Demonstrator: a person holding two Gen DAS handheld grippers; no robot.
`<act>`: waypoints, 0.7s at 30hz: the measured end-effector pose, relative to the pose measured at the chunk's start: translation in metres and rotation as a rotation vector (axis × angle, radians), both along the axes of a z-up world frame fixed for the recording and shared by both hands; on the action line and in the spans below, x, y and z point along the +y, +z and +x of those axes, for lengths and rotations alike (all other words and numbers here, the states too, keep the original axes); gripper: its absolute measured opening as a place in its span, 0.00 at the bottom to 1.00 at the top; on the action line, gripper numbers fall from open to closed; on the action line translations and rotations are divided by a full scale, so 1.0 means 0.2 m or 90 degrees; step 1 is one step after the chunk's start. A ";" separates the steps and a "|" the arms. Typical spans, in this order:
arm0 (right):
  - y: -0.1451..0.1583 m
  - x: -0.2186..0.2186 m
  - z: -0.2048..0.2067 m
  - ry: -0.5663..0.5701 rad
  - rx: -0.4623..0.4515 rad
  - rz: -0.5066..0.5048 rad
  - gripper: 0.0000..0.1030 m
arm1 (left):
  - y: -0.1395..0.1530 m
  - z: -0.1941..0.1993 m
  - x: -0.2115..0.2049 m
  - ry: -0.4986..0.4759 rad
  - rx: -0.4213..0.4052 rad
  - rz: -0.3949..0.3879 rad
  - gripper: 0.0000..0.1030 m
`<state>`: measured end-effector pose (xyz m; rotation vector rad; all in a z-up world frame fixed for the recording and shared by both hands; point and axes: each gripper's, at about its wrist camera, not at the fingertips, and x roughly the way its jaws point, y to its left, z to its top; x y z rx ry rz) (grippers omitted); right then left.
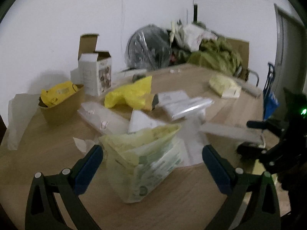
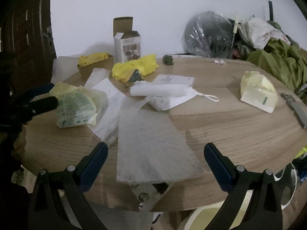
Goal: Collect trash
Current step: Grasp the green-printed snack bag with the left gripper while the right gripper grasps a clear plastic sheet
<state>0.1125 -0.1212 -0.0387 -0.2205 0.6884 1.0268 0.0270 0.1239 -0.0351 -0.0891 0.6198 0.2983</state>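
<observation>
My left gripper (image 1: 152, 153) is open, its blue pads either side of a crumpled pale yellow-green plastic bag (image 1: 145, 157) on the wooden table (image 1: 57, 153). The same bag shows in the right wrist view (image 2: 76, 105), with the left gripper (image 2: 41, 97) at it from the left. My right gripper (image 2: 153, 153) is open over a white foam sheet (image 2: 151, 143) at the table's near edge. It also shows at the right of the left wrist view (image 1: 255, 136). More trash lies behind: a yellow plastic bag (image 2: 134, 69), white paper sheets (image 2: 172, 88), a rolled white foam (image 2: 159, 91).
A brown paper tray (image 1: 61, 105) holds a yellow packet. An open white carton (image 1: 96, 72) stands near the wall. A pale tissue pack (image 2: 259, 92) lies at the right. A wrapped fan (image 2: 209, 34) and green cloth (image 2: 280, 59) sit behind the table. A round bin rim (image 2: 211, 218) is below the edge.
</observation>
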 end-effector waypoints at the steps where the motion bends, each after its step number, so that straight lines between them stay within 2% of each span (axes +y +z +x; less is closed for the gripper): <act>1: -0.01 0.01 0.01 0.004 0.004 -0.001 0.92 | -0.01 0.02 0.01 0.003 0.013 -0.002 1.00; 2: -0.02 0.02 0.01 0.009 0.006 -0.001 0.89 | -0.03 0.03 0.02 0.006 0.023 -0.006 1.00; 4: -0.02 0.04 0.03 0.013 0.014 0.003 0.75 | -0.05 0.04 0.04 0.010 0.035 -0.014 0.99; 7: -0.01 0.05 0.04 0.019 0.020 0.016 0.65 | -0.06 0.06 0.06 0.013 0.043 -0.022 0.93; 8: -0.01 0.05 0.04 0.022 0.021 0.021 0.57 | -0.07 0.06 0.07 0.012 0.047 -0.027 0.89; 11: 0.00 0.07 0.05 0.031 0.023 0.034 0.42 | -0.07 0.08 0.07 0.012 0.059 -0.030 0.77; 14: 0.01 0.08 0.05 0.039 0.023 0.040 0.20 | -0.08 0.09 0.07 0.011 0.069 -0.024 0.61; 17: 0.02 0.08 0.05 0.046 0.014 0.047 0.10 | -0.08 0.09 0.05 0.007 0.067 -0.016 0.50; 21: 0.06 0.06 0.05 0.043 -0.005 0.065 0.06 | -0.06 0.08 0.04 0.006 0.058 -0.001 0.30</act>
